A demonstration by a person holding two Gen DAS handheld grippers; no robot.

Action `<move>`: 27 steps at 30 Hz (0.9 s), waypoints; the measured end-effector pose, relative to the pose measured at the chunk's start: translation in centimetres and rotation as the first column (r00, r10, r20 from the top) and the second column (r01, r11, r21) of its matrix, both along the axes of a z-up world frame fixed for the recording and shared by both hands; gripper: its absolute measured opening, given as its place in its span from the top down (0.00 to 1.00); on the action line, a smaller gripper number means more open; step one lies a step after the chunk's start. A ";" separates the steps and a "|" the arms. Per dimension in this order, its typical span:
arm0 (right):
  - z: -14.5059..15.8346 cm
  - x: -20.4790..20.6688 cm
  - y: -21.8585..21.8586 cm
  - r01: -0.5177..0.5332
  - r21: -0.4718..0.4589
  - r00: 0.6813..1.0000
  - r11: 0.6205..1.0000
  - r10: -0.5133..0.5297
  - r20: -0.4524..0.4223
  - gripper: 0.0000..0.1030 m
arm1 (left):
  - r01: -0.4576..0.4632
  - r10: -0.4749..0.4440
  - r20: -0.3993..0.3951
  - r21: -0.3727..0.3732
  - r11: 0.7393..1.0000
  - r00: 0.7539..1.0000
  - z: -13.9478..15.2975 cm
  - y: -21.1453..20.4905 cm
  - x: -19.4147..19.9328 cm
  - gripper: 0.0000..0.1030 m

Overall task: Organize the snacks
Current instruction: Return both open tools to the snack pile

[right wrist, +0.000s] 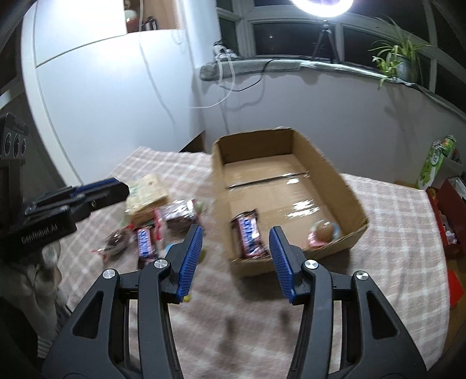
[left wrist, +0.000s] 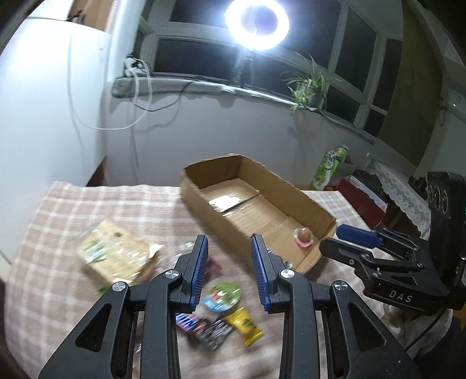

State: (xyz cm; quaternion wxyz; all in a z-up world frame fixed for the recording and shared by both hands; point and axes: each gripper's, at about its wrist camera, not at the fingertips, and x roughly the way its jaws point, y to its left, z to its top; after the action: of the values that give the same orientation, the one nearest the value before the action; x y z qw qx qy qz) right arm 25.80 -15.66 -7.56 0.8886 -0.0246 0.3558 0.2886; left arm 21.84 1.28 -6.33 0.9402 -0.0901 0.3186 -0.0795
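Beyond the open right tool (right wrist: pixel 236 262), a candy bar (right wrist: pixel 250 233) lies boxed.

A ring light (left wrist: pixel 257 24) glares at the top centre of the left wrist frame, mounted on a tripod (right wrist: pixel 325 40) that stands on the grey windowsill (left wrist: pixel 204 86). Behind it, dark window panes (left wrist: pixel 192 59) in white frames curve across the upper part of the frame. A potted spider plant (left wrist: pixel 308 84) sits on the sill at the upper right. White cables (left wrist: pixel 139 96) hang down the pale wall (left wrist: pixel 52 116) at the left. A pink checked cloth (right wrist: pixel 393 218) covers the table in the lower half.
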 end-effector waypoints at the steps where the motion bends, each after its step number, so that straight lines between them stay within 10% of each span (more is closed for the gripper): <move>1: -0.2 -0.3 0.3 -0.008 -0.001 1.000 1.000 0.008 -0.005 0.51 | -0.009 0.009 0.001 -0.001 1.000 1.000 0.0 0.5 -0.4 0.72; 15: -5.2 -2.3 4.0 -0.087 -0.053 0.990 0.995 0.080 -0.113 0.51 | -0.131 0.129 -0.075 -0.020 0.991 0.989 -3.3 7.6 -5.7 0.72; 19: -6.1 -2.4 4.8 -0.100 -0.073 0.988 0.992 0.090 -0.130 0.51 | -0.099 0.098 -0.099 -0.007 0.995 0.990 -4.7 7.1 -6.5 0.52; 27: -7.6 -1.8 6.0 -0.120 -0.110 0.981 0.987 0.101 -0.164 0.52 | -0.078 0.084 -0.138 0.049 0.996 0.987 -7.0 6.3 -5.8 0.52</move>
State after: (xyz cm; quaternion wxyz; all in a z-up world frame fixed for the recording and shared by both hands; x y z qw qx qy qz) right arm 23.98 -9.63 -15.15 0.8370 -0.0745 0.4399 0.3167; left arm 16.07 7.59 -13.30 0.9197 -0.0880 0.3815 -0.0280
